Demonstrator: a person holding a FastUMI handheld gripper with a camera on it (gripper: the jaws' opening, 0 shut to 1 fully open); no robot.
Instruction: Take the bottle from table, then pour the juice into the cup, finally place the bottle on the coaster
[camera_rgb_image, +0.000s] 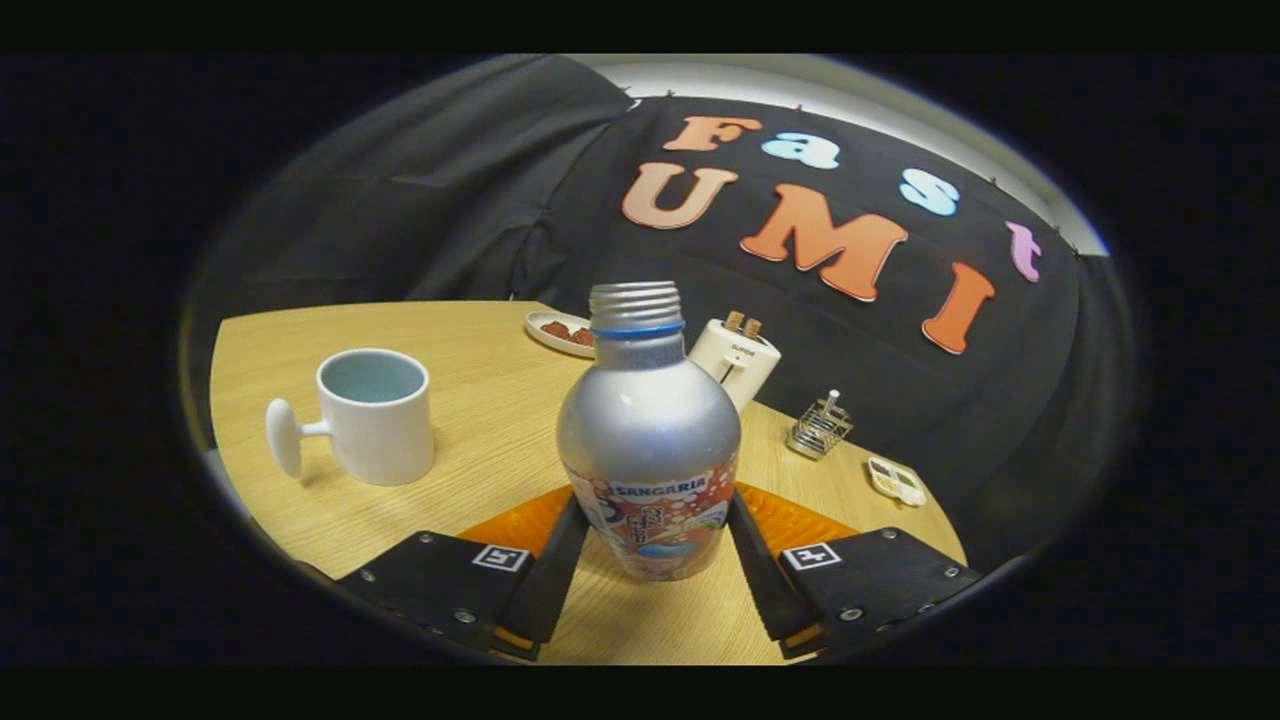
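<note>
A silver bottle (648, 430) with a printed label and an uncapped threaded neck stands upright between my fingers. My gripper (655, 512) is shut on the bottle, one finger pressing each side of its lower body. An orange coaster (510, 530) lies on the table just behind the bottle and shows on both sides of it. I cannot tell whether the bottle's base rests on the table or hangs just above it. A white cup (375, 415) with a knob handle stands ahead to the left of the fingers, and its inside looks empty.
On the wooden table (480, 400), beyond the bottle, are a plate of food (560, 330) and a white toaster (735, 360). A small wire rack (818, 428) and a little dish (897, 481) sit further right, near the table's edge.
</note>
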